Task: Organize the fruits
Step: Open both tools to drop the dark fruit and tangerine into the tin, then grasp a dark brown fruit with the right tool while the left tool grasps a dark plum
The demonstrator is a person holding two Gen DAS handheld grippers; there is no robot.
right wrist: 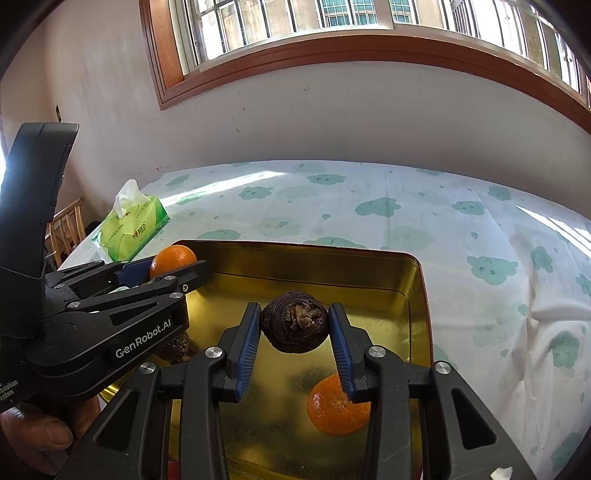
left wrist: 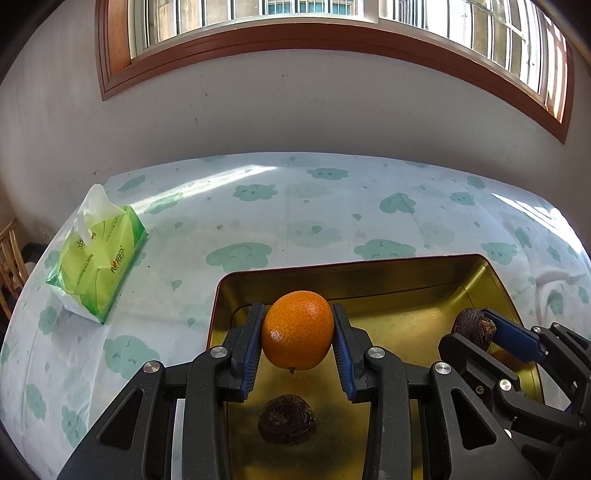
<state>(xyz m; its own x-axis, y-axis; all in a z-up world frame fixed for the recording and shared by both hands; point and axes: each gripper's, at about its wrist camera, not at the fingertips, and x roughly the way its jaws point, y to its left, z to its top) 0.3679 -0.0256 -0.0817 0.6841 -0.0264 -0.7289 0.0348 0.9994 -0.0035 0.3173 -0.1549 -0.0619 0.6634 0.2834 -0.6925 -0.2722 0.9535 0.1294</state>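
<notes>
1. Setting: a table under a pale cloth printed with green clouds stands against a white wall below a wood-framed window. A gold tray sits on the cloth and serves as the landmark for everything below.
2. Held orange: suspended above the tray's left portion, clamped between the blue pads of the left gripper. Contact is on the fruit's two sides only.
3. Held brown fruit: a dark, rough-skinned round fruit, suspended above the tray's middle, clamped in the right gripper.
4. Loose fruit in the tray: a second brown fruit lies on the tray floor directly beneath the held orange; a second orange lies on the floor beneath the right gripper.
5. Outside the tray: a green tissue pack lies on the cloth well to the tray's left and beyond it.
6. Risk, collision: both grippers work over the same tray, close together. Lateral movement could knock one against the other and dislodge a fruit.
7. Risk, roll-out: round fruit released from height may bounce or roll on the smooth metal floor.
8. Risk, stacking: lowering either fruit straight down would land it on the fruit below, so neither would settle cleanly.
</notes>
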